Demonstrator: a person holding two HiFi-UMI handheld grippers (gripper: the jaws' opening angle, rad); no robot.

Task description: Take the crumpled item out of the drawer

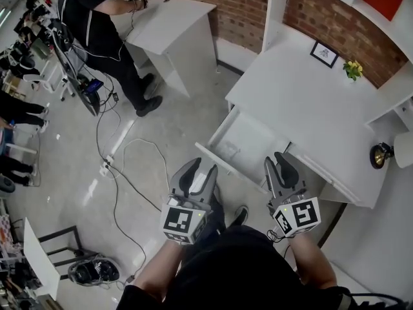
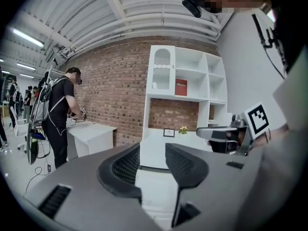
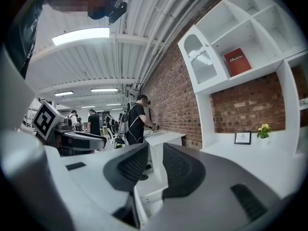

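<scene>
Crumpled item is hard to pick out; a faint mark on the floor of the open drawer [image 1: 248,141], centre frame, may be it. Left gripper [image 1: 197,173] and right gripper [image 1: 279,165] hover just short of the drawer front, lower centre. Both have their jaws apart with nothing between them, the left wider.

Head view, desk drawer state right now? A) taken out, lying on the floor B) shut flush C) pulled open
C: the drawer sticks out from the white desk, with its inside showing from above.
</scene>
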